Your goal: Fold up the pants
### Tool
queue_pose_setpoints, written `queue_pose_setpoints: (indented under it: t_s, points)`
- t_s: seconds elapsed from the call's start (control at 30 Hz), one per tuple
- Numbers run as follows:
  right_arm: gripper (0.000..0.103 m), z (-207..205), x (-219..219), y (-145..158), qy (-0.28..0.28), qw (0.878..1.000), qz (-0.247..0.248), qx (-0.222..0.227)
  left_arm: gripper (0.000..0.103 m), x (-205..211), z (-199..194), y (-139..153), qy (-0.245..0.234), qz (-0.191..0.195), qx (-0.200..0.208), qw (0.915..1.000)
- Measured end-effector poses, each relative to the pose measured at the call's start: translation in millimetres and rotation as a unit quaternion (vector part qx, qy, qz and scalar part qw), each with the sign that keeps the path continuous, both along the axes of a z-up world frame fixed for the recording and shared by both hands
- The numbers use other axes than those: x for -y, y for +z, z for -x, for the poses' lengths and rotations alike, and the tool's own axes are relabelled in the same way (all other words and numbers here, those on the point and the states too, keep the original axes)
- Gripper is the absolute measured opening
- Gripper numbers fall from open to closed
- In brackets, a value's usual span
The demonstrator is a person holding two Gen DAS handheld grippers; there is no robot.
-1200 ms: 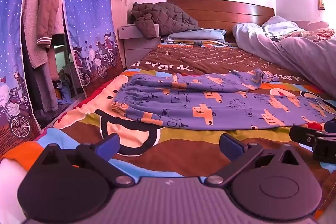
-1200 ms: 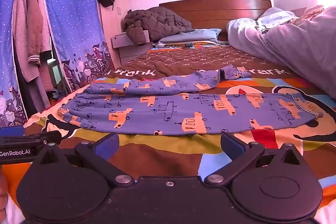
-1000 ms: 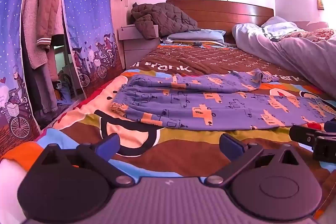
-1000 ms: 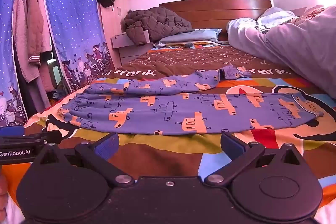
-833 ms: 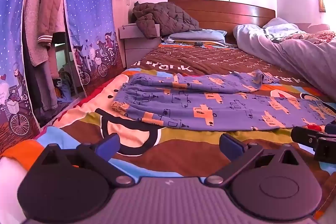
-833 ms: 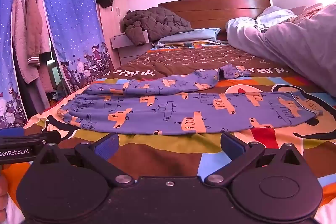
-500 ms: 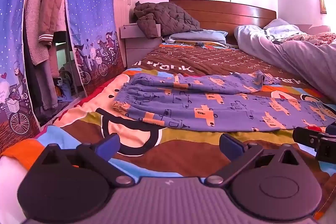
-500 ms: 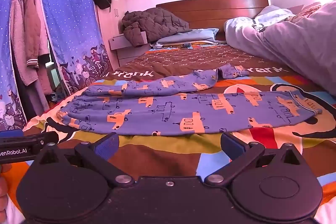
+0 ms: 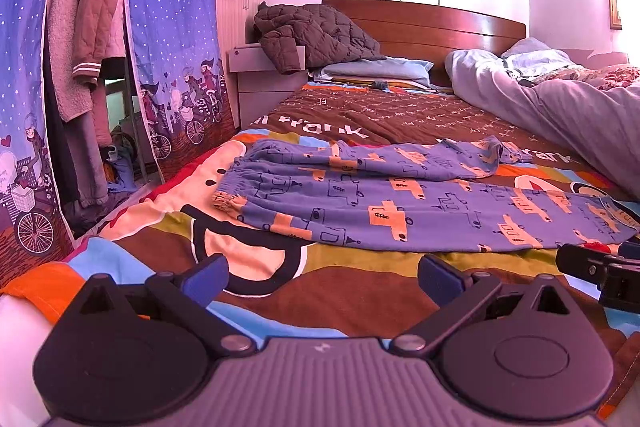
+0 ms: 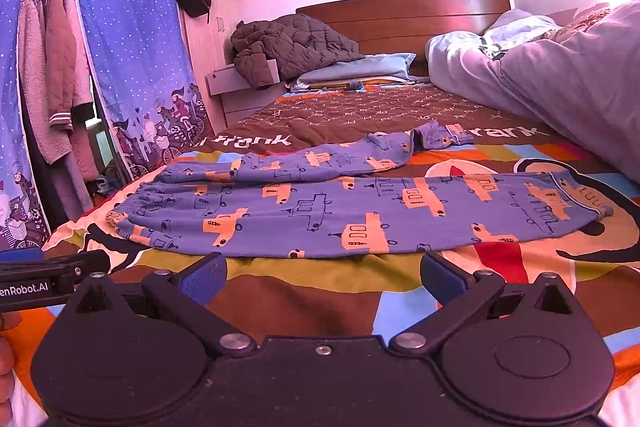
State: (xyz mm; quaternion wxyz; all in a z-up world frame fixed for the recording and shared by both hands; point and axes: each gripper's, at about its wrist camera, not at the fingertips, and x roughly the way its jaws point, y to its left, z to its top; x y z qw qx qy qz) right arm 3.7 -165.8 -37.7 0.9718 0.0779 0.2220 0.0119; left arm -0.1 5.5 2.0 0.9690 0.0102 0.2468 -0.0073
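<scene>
With the pants (image 10: 360, 211) lying flat across the bed (image 10: 360, 307) and both the left hand-held gripper (image 9: 322, 273) and right hand-held gripper (image 10: 320, 273) spread wide and empty, pinch both far-leg ends together.

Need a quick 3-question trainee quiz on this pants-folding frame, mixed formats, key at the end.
1. True or false: the left gripper and the right gripper are both open and holding nothing.
2. How do the blue cotton pants with orange car prints lie? A) bunched in a heap B) spread lengthwise, one leg angled away C) folded in half
3. Fill in: the pants' elastic waistband points toward the ____ with the bicycle print.

Key: 1 true; 2 B; 3 blue curtain.
</scene>
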Motion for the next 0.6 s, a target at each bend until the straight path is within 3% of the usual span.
queue_pose_setpoints:
  t_s: [0.6]
  points:
    - [0.102,-0.5,1.2,-0.3,-0.001,1.000,-0.002,-0.001,0.103,1.8,0.2,-0.5,-0.003,-0.001,0.000,1.0000]
